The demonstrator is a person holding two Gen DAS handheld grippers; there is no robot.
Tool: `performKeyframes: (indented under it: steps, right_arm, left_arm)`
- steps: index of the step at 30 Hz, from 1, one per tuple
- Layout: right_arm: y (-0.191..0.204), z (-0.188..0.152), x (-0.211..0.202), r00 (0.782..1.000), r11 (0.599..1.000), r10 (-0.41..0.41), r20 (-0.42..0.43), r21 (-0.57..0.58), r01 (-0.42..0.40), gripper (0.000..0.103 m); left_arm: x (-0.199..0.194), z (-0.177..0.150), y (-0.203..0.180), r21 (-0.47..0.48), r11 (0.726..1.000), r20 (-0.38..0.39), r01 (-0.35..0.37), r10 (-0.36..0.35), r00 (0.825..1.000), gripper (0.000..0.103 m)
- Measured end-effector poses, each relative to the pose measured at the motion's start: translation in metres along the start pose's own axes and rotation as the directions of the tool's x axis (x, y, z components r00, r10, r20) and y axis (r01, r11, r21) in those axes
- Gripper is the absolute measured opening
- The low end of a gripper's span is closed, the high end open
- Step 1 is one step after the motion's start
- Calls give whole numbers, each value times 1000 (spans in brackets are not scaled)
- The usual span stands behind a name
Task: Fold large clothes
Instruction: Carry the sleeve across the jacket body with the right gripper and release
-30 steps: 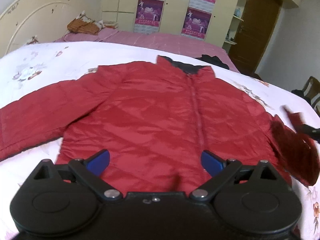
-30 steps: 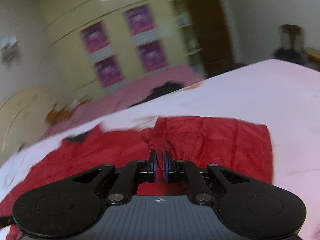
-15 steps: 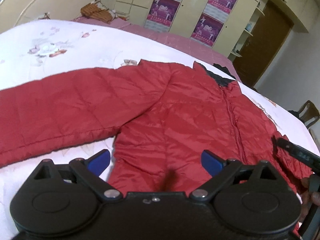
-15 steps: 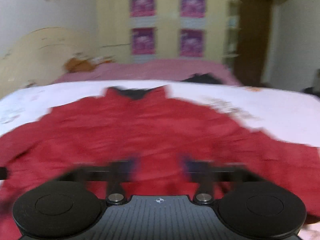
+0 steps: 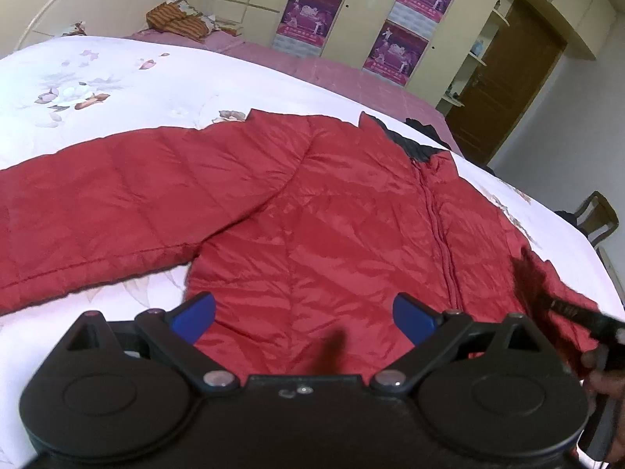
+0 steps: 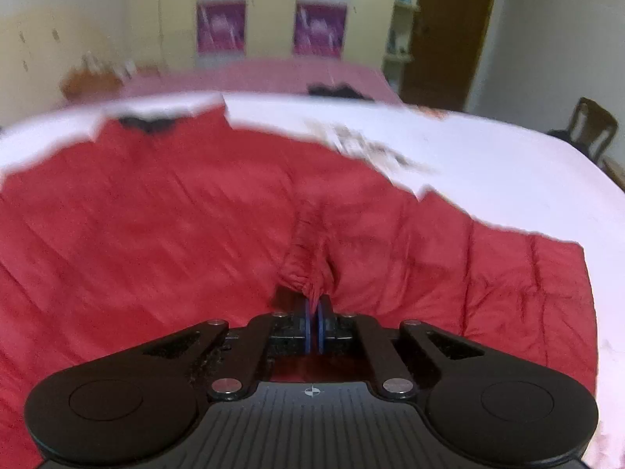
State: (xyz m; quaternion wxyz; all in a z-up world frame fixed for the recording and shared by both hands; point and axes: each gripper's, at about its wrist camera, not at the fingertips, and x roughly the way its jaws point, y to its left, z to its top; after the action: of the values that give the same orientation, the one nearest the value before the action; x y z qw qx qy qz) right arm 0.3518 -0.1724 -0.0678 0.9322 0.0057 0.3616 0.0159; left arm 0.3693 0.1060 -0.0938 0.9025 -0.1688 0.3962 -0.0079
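A red quilted jacket (image 5: 332,226) lies front up on the white bed cover (image 5: 117,78), zipped, with a dark collar lining and its left sleeve (image 5: 97,211) stretched out flat. My left gripper (image 5: 304,312) hovers open over the lower hem, with nothing between its blue pads. In the right wrist view the jacket (image 6: 156,215) fills the frame, and my right gripper (image 6: 314,308) is shut on a bunched ridge of its red fabric (image 6: 308,258). The right gripper's tip (image 5: 574,312) also shows at the jacket's right side in the left wrist view, with a hand (image 5: 601,375) behind it.
White floral bedding spreads all around the jacket. A pink-covered bed (image 5: 312,70) with a dark garment (image 5: 425,131) lies beyond. A wooden chair (image 5: 597,215) stands to the right, a brown door (image 5: 504,78) behind it. Wardrobes with posters (image 5: 312,11) line the far wall.
My right gripper let go, opened wide, swung over the jacket, then shut on a pinch of its fabric. The left gripper shifted leftward along the hem, staying open.
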Motion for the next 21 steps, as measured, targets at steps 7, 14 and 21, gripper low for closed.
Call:
performKeyframes:
  steps: [7, 14, 21]
  right_arm:
    - [86, 8, -18, 951, 944, 309, 24, -131, -303, 3]
    - [155, -13, 0, 899, 878, 432, -74, -195, -437, 3]
    - [166, -13, -14, 910, 881, 415, -17, -244, -406, 71]
  left_arm:
    - [-4, 7, 17, -75, 997, 7, 18, -18, 1000, 95]
    - [-5, 18, 35, -100, 995, 10, 29, -28, 1000, 87]
    - [-1, 25, 33, -94, 993, 9, 68, -67, 998, 87]
